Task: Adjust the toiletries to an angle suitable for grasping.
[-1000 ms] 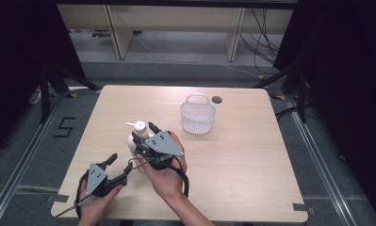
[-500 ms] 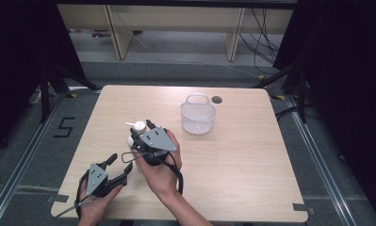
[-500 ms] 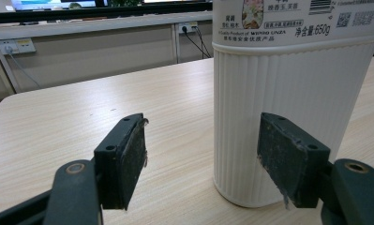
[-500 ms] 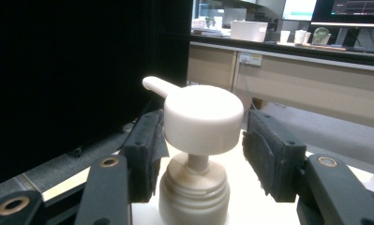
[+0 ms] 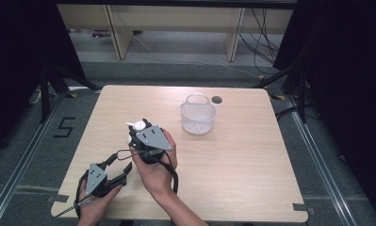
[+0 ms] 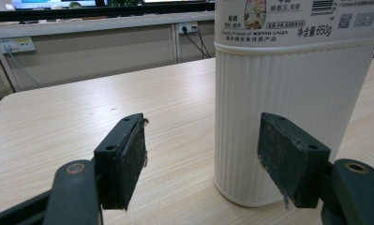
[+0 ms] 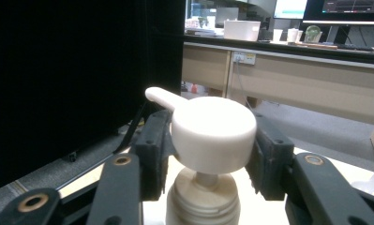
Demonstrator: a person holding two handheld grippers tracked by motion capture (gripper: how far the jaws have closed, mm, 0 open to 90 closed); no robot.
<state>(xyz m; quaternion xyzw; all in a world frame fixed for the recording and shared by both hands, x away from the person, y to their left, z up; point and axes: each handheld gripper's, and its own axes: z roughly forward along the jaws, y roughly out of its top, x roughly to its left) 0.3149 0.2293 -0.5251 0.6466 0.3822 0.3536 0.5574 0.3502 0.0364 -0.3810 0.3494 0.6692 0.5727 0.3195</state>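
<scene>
Nearest the person, the left gripper waits low on the table with its jaws wide open and empty; the white bottle stands just beyond its pads, untouched. Behind it, the right gripper has just been closing its jaws around the pump head, probably to press or turn it. Farther back stands an empty basket.
</scene>
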